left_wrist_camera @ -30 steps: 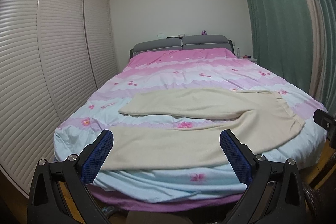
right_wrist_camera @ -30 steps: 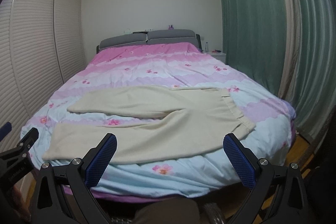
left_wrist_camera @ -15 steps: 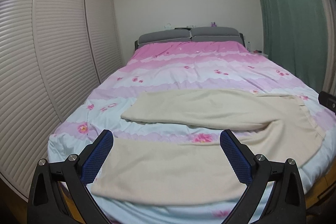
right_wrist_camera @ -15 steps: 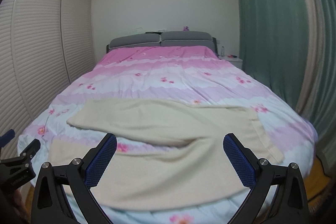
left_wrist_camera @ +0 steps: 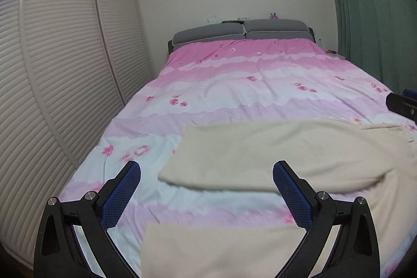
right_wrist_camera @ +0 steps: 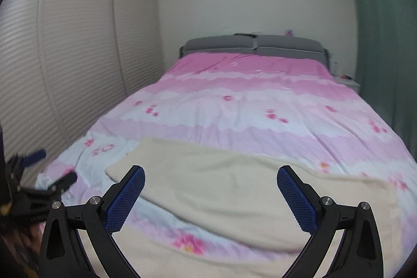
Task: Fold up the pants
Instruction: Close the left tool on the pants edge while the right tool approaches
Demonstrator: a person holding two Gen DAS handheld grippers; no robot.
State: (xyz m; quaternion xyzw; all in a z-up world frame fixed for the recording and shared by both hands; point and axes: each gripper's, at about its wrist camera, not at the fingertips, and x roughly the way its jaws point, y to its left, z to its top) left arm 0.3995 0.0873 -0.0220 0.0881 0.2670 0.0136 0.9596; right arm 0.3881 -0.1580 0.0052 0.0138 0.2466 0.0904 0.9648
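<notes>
Cream pants lie flat across the near end of the bed, legs pointing left and spread apart, waist toward the right. They also show in the right wrist view. My left gripper is open and empty, above the near leg's cuff. My right gripper is open and empty, above the far leg and the crotch area. The left gripper also shows at the right wrist view's left edge; the right gripper shows at the left wrist view's right edge.
The bed has a pink and white flowered duvet and a grey headboard. White louvred wardrobe doors stand close along the left. Green curtains hang on the right, with a small nightstand beside them.
Both grippers have moved forward and lower over the bed, closing in on the pants. The pants have not moved. Both grippers stay open.
</notes>
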